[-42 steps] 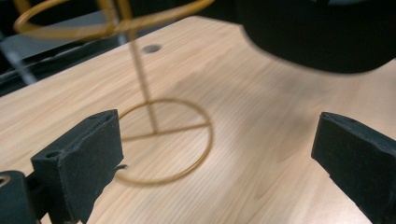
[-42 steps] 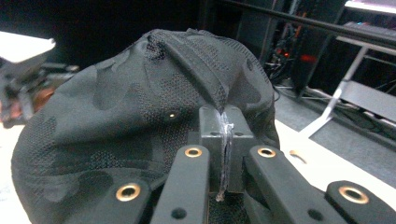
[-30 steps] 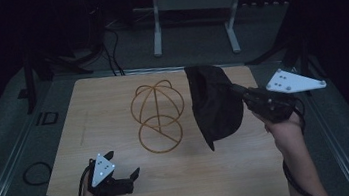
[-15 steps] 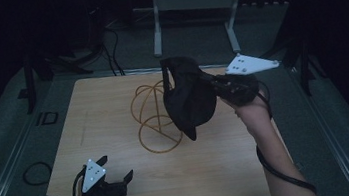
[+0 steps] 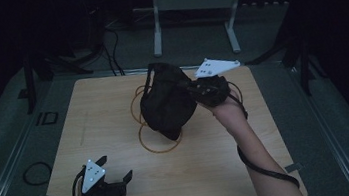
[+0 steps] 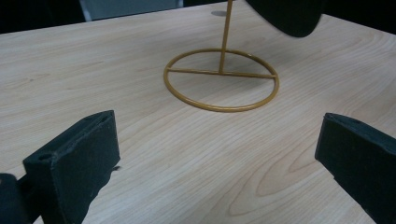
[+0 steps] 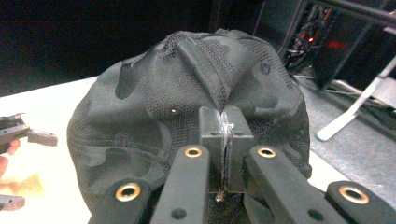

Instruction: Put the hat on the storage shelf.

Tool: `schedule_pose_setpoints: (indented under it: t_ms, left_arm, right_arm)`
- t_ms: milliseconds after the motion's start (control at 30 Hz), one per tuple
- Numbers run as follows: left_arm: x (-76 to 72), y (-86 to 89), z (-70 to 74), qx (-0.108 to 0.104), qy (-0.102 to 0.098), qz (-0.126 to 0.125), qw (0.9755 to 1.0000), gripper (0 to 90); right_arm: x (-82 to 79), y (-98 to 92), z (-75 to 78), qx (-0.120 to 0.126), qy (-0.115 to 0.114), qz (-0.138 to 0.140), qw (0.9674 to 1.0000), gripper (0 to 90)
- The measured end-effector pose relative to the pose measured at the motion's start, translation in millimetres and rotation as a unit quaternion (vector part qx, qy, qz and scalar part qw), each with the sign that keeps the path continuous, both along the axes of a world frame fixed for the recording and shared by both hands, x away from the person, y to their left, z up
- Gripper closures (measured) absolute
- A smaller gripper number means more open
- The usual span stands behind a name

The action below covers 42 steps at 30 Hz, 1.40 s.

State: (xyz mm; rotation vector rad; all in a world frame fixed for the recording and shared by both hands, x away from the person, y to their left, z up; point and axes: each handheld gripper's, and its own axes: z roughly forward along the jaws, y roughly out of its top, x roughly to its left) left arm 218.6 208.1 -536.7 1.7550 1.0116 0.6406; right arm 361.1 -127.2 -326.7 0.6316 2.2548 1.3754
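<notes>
A black camouflage-mesh cap (image 5: 167, 106) hangs above the middle of the wooden table (image 5: 89, 113). My right gripper (image 5: 190, 89) is shut on a pinched fold of its fabric. In the right gripper view the jaws meet tightly (image 7: 225, 127) on the cap (image 7: 177, 93). Under the cap stands a gold wire hat stand (image 5: 161, 151), its upper loops mostly covered. In the left gripper view the ring base and stem of the hat stand (image 6: 219, 72) show, with the cap's lower edge (image 6: 289, 14) above. My left gripper (image 5: 116, 168) rests open near the table's front left, with nothing between its jaws (image 6: 217, 140).
A grey metal frame (image 5: 191, 5) stands on the floor behind the table. Cables lie on the floor at the back left (image 5: 105, 46), and a coil (image 5: 35, 173) lies left of the table. Bare wood spreads left and right of the stand.
My right gripper has carried the cap leftward from the table's right side to over the stand. My left gripper has shifted slightly toward the front edge.
</notes>
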Motion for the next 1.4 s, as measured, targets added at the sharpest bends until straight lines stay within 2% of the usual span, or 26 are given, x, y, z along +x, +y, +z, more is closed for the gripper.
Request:
schedule_pose_setpoints:
  t_ms: [400, 567, 867, 1033, 1233, 1400]
  left_arm:
    - [-1.6, -0.8, -1.3, -0.001, -0.008, 0.006, 0.9999, 0.3]
    - [-1.1, -0.9, -2.0, -0.003, -0.007, 0.003, 1.0000, 0.4]
    - [-0.9, -1.6, -2.2, -0.003, -0.007, 0.001, 1.0000, 0.4]
    - [-0.4, -1.7, -2.3, -0.002, -0.006, 0.000, 1.0000, 0.4]
    - [-1.1, -3.4, -2.5, 0.000, -0.006, -0.002, 1.0000, 0.4]
    - [-0.3, -3.5, -2.9, 0.000, -0.004, -0.003, 1.0000, 0.3]
  right_arm:
    - [11.0, 23.9, -18.0, -0.005, 0.031, 0.016, 0.9994, 88.6]
    - [12.4, 27.2, -18.8, 0.000, 0.032, 0.019, 0.9993, 88.4]
    - [14.9, 29.3, -20.0, 0.007, 0.037, 0.020, 0.9991, 71.7]
    - [13.2, 25.8, -18.5, 0.012, 0.037, 0.021, 0.9990, 69.4]
    - [9.7, 18.6, -17.9, 0.018, 0.039, 0.021, 0.9989, 62.3]
    - [7.8, 10.1, -20.7, 0.017, 0.047, 0.023, 0.9985, 50.4]
